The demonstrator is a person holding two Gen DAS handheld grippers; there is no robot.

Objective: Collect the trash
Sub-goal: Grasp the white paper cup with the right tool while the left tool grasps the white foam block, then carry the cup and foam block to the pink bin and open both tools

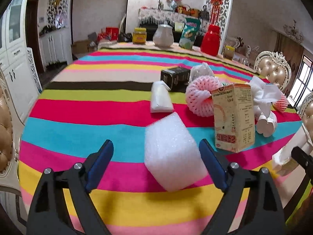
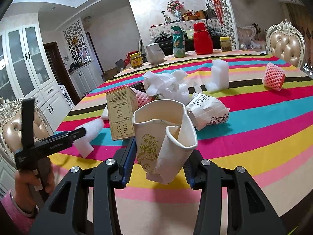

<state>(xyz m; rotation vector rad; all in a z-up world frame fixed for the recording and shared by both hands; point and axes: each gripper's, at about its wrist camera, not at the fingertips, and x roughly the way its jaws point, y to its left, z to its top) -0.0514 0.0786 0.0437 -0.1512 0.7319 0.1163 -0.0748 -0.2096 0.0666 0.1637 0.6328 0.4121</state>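
My left gripper (image 1: 156, 146) is open, its blue fingers on either side of a white foam block (image 1: 172, 152) on the striped tablecloth; the block also shows in the right wrist view (image 2: 88, 135), beside the left gripper (image 2: 78, 133). My right gripper (image 2: 160, 152) is shut on a crushed white paper cup (image 2: 164, 137) with gold print. Behind lie a beige carton (image 1: 234, 117) (image 2: 121, 113), pink foam net (image 1: 201, 96), crumpled tissue (image 1: 262, 94) (image 2: 164, 84), a crushed cup (image 2: 207, 111), a black box (image 1: 176, 76) and a white packet (image 1: 160, 99).
Another foam piece (image 2: 219, 76) and a red foam net (image 2: 273, 76) lie farther right. A white jug (image 1: 163, 37), green bag (image 1: 189, 33), red flask (image 1: 211, 39) and yellow jar (image 1: 139, 36) stand at the far edge. Padded chairs (image 2: 285, 43) surround the table.
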